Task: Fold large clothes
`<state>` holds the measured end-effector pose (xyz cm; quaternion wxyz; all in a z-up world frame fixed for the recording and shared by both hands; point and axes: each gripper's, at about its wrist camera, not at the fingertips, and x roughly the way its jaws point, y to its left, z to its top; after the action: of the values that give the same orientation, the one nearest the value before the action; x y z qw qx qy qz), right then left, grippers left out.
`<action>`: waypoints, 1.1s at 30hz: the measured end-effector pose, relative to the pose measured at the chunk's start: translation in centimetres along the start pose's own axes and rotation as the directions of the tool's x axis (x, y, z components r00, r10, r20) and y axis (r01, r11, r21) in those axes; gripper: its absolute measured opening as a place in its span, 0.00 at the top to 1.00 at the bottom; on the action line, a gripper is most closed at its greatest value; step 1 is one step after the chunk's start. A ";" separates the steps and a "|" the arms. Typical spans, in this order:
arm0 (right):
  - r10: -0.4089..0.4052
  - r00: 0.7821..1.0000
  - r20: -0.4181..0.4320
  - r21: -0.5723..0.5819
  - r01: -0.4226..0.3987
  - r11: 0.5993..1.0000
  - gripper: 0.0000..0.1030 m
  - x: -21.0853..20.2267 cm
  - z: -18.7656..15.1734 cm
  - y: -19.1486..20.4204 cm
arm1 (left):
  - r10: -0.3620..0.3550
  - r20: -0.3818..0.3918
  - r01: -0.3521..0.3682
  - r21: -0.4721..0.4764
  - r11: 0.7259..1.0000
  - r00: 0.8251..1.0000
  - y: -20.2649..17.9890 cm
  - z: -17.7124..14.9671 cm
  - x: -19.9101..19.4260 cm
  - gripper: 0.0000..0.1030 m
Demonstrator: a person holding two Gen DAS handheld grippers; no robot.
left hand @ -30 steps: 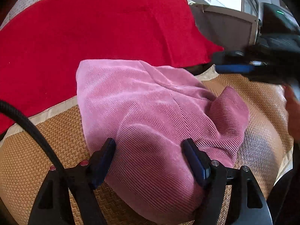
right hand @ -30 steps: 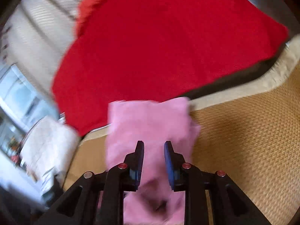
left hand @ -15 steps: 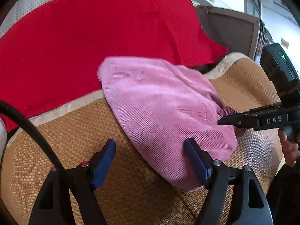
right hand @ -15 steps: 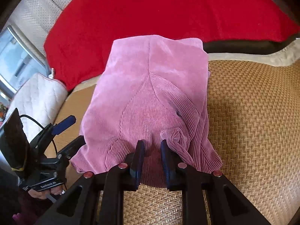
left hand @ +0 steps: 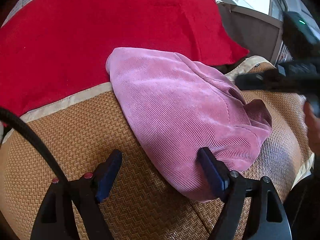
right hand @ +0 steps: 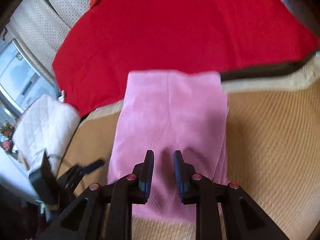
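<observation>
Left gripper (left hand: pixel 160 172): jaws spread wide, nothing between them, blue pads hanging low over the woven straw mat (left hand: pixel 80 140); its right pad sits against the near edge of the pink corduroy garment (left hand: pixel 180 108). Garment lies folded into a compact bundle on the mat, far end lapping onto the red blanket (left hand: pixel 100 30); one bunched fold sticks up at its right side. A black cable (left hand: pixel 30 136) crosses the lower left of the left wrist view. Right gripper (right hand: pixel 163 172): fingers parted by a narrow gap, no cloth caught between them, poised directly over the near end of the pink garment. From the right wrist view the garment reads as a long rectangle running away from the camera, a centre seam down its length; view is motion-blurred, so fine detail is lost. The left gripper shows blurred at lower left there, beside a white quilted cushion (right hand: pixel 46 124). The right gripper's dark body appears blurred at the right edge of the left wrist view.
</observation>
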<state>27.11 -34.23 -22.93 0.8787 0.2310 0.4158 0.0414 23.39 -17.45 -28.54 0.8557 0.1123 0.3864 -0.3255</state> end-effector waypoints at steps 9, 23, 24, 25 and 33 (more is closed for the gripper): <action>-0.029 0.993 -0.112 0.083 0.039 0.996 0.77 8.2 2.7 -2.8 | 0.021 0.012 -0.021 0.017 1.000 1.000 0.1 0.2 -0.4 0.17; 0.004 1.000 0.014 0.048 -0.005 0.999 0.75 2.8 4.7 -1.9 | 0.134 0.203 -0.113 -0.111 0.987 0.970 3.4 4.1 -4.2 0.15; -0.005 1.000 0.022 0.044 0.004 0.999 0.75 3.0 5.3 -1.7 | 0.174 0.196 -0.153 -0.117 0.981 0.965 3.5 4.3 -3.4 0.15; -0.017 0.999 0.029 0.040 0.016 0.999 0.75 3.2 5.9 -1.6 | 0.187 0.179 -0.168 -0.115 0.979 0.966 3.5 4.5 -2.7 0.15; -0.076 0.992 -0.104 0.075 0.084 0.994 0.76 10.8 6.8 -4.0 | 0.226 0.093 -0.225 -0.023 0.974 0.970 1.6 4.2 1.4 0.15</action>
<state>38.76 -37.44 -28.70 0.8475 0.2465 0.4701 0.0012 27.51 -18.76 -26.85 0.9052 0.1348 0.3318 -0.2288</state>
